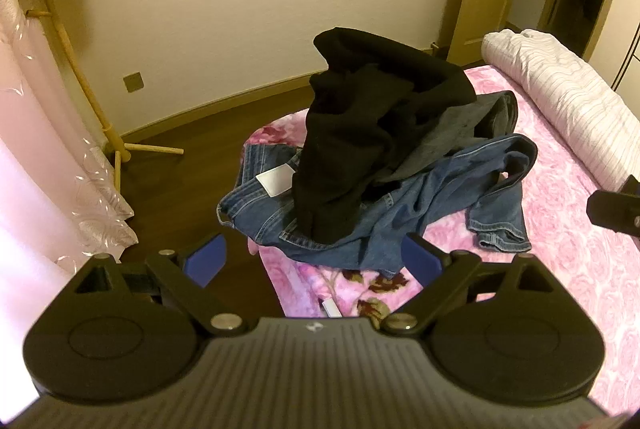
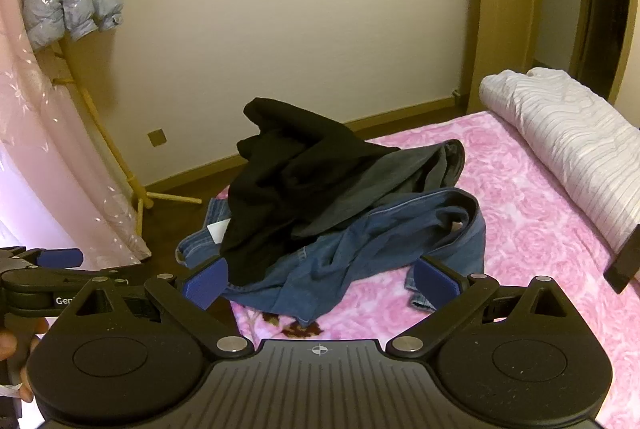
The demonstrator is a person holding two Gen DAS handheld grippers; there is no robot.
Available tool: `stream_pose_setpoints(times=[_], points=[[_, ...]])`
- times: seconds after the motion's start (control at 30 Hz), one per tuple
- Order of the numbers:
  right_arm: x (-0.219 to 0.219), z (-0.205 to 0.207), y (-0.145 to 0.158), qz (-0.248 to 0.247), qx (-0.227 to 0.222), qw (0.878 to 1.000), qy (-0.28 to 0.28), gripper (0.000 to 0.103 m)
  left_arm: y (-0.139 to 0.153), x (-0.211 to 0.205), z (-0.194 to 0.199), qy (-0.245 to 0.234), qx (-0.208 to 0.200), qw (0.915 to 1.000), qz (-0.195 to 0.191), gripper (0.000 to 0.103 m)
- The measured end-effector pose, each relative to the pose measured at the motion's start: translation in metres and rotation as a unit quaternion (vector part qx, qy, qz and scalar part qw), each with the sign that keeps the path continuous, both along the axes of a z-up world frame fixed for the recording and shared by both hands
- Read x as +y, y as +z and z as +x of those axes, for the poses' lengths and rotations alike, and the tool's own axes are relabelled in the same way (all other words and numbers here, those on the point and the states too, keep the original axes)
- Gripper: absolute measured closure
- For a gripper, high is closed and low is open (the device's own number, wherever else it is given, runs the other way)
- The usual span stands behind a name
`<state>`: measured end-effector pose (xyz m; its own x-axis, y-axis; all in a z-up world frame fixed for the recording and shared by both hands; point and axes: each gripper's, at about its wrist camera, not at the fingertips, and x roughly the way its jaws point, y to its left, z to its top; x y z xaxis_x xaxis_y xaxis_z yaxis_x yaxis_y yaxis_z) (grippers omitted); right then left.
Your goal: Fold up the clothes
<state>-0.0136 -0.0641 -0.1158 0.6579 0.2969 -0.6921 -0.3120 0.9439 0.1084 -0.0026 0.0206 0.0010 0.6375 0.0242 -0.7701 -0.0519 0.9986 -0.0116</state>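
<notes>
Black fabric sits on top of the pile: a black garment (image 1: 360, 133) is heaped in a peak over a grey piece (image 1: 452, 137) and a pair of blue jeans (image 1: 384, 225), all crumpled together near the corner of the bed (image 1: 568, 269) with its pink flowered cover. Nothing looks folded yet, so I judge that the task is at its first step, choosing one item and pulling it free. The left claw (image 1: 316, 257) is spread wide with nothing between its blue pads, and it hovers just before the near edge of the jeans. The right claw (image 2: 320, 281) is also released and empty, hanging over the same edge of the pile. A rolled white quilt (image 2: 560, 133) lies along the far side of the bed, well apart from the clothes. The next move, I think, calls for closing one claw on the black garment, because it lies uppermost, then lifting it clear and spreading it flat on the bare pink cover beside the pile. The layers are tangled, so the jeans may come up with it.
</notes>
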Motion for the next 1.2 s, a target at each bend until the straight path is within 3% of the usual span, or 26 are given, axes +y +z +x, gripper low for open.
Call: stream_pose_setpoints(times=[0.43,0.6,0.87,1.1,1.2], points=[[0.001,0.006,-0.003,-0.001,0.004,1.0,0.003,0.002,-0.004,0.0,0.005,-0.006,0.003,1.0,0.005,0.01],[0.005,0.02,-0.015,-0.002,0.021,1.0,-0.002,0.002,-0.017,0.009,0.024,-0.017,0.009,0.9998,0.007,0.01],[0.027,0.084,-0.05,0.022,0.052,0.998,-0.013,0.002,-0.066,0.038,0.104,-0.08,0.022,0.9961,0.031,0.011],[0.076,0.154,-0.106,0.048,0.074,0.996,-0.022,0.002,-0.112,0.073,0.178,-0.185,0.018,0.981,0.056,0.012],[0.095,0.179,-0.132,0.051,0.079,0.995,-0.03,0.002,-0.132,0.09,0.204,-0.209,0.02,0.9766,0.047,0.012]])
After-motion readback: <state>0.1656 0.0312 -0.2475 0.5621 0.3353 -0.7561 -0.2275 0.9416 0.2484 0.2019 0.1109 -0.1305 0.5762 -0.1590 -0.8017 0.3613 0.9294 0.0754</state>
